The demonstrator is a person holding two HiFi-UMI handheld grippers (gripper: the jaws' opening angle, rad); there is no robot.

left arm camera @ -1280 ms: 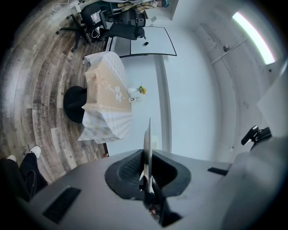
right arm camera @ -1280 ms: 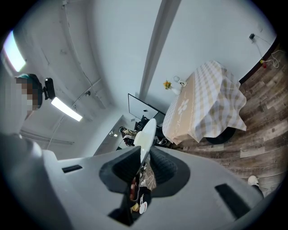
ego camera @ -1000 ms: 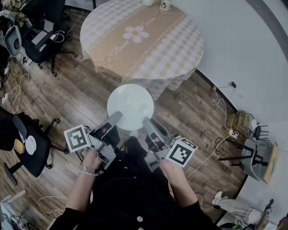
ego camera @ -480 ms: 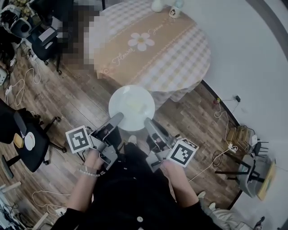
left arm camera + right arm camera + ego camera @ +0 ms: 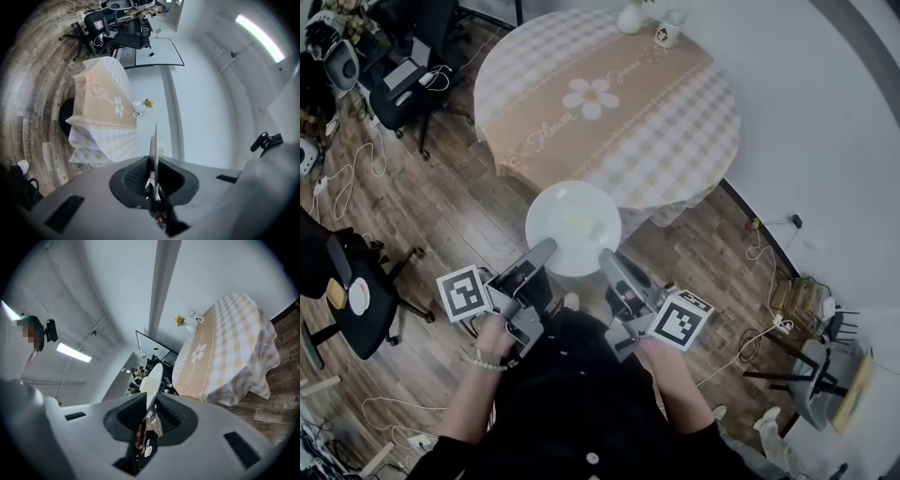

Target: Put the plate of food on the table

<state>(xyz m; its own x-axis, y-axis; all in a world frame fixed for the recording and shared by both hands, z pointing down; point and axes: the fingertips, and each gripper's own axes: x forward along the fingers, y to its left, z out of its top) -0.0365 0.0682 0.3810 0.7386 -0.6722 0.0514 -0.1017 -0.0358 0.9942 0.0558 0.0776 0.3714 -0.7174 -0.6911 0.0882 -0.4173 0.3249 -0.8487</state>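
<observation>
My left gripper [image 5: 547, 246] and right gripper [image 5: 605, 254] pinch the round white plate [image 5: 574, 228]; head view shows pale food, gripper views only its edge.

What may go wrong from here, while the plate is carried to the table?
1. The left gripper and right gripper pinch only the near rim of the plate; its far side hangs free, so it may tip and the food may slide.
2. The tablecloth hangs loose over the edge; the plate might catch and drag it.
</observation>
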